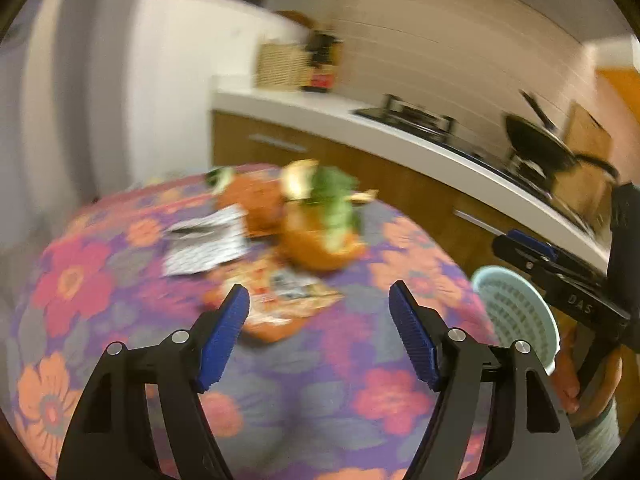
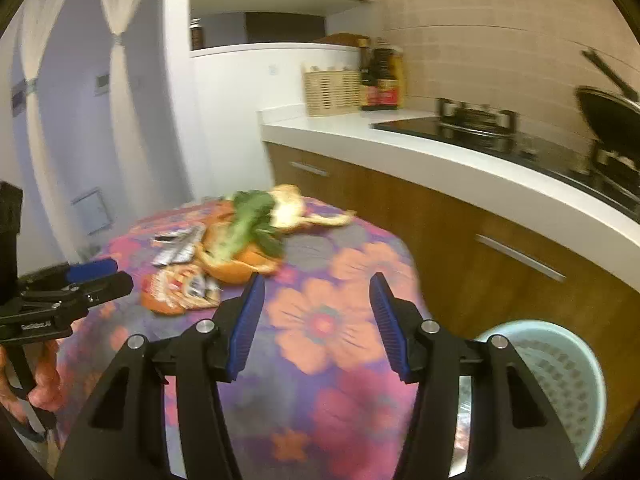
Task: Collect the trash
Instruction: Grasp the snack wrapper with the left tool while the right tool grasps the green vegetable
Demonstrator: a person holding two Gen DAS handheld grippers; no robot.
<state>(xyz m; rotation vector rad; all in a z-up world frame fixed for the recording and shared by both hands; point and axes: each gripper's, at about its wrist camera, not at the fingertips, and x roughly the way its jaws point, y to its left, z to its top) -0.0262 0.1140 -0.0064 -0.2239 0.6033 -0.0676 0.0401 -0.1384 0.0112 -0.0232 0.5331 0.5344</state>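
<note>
Trash lies on a round table with a flowered cloth [image 2: 328, 320]: orange peel [image 1: 320, 248] [image 2: 240, 266], a green leafy stalk [image 1: 336, 200] [image 2: 248, 220], pale peel [image 2: 296, 212], an orange snack wrapper [image 1: 280, 300] [image 2: 180, 288] and a silvery wrapper [image 1: 208, 244] [image 2: 176, 248]. My left gripper [image 1: 320, 300] hovers open just short of the snack wrapper, with nothing between its blue pads. My right gripper [image 2: 316, 284] is open and empty over the cloth, right of the pile. A pale blue perforated bin [image 1: 516, 312] [image 2: 560, 372] stands on the floor beside the table's right edge.
A white kitchen counter [image 2: 440, 152] with wooden cabinet fronts runs behind and to the right of the table. It carries a wicker basket [image 2: 332, 92], bottles [image 2: 380, 80], a hob and a black pan [image 2: 608, 116]. Curtains hang at the left. A hand grips each tool's handle.
</note>
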